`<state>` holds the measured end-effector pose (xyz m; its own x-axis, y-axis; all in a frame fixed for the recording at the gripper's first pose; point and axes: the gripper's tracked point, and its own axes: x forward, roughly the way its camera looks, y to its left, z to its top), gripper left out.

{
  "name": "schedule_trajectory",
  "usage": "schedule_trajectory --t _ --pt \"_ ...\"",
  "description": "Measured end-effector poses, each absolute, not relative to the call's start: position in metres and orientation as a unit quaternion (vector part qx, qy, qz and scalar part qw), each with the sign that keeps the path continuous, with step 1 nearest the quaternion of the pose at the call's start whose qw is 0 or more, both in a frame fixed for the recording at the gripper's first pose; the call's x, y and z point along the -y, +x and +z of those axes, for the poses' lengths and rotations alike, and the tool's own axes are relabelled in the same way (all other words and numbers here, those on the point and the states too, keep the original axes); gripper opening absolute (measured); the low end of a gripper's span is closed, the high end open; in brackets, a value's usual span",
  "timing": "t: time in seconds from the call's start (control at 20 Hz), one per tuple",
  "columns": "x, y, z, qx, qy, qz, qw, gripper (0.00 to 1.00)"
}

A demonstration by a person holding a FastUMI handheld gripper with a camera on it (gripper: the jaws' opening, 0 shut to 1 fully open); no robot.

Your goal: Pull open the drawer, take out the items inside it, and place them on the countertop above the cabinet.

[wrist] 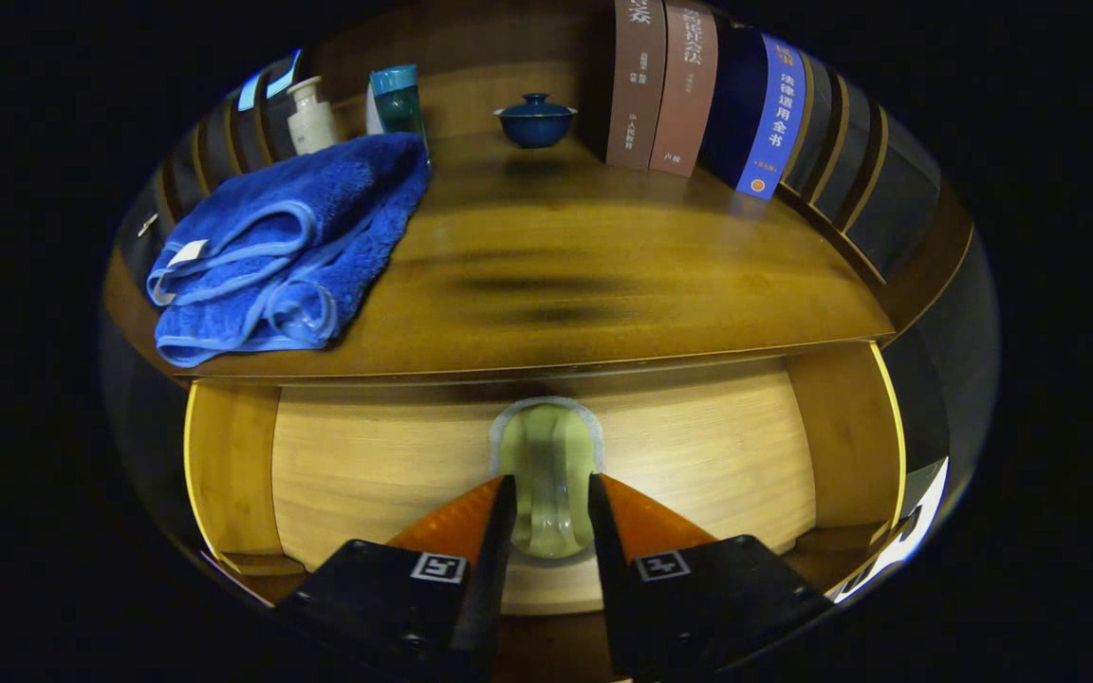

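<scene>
Countertop [603, 266] overhangs drawer [366, 465]; tool [551, 503] grips half-hidden green item [546, 465]

A: Hand-held gripper [551, 512], what's on it?
B: Two dark blocky finger mounts, one each side, matte finish, angular edges.
A: Markings?
B: Small square black-and-white fiducial tag on top of each mount. Round screw heads low on the left one.
A: Finger shape?
B: Wedges tapering forward, flat inner faces, narrow gap between.
</scene>
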<state>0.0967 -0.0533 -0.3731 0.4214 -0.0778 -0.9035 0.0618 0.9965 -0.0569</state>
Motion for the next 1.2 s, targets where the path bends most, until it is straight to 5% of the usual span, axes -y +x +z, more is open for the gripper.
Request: schedule_trajectory --t 0.1,0.25,0.3,1.2 --pt "0.053 0.096 -0.384 -0.547 -0.005 -0.042 0.836 0.25" --pt "0.055 0.093 -0.391 -0.554 0.003 -0.036 0.832 0.25" --pt "0.054 0.09 -0.39 -0.556 0.008 -0.033 0.83 0.15" --pt "0.019 0.086 -0.235 -0.519 0.049 0.064 0.851 0.15"
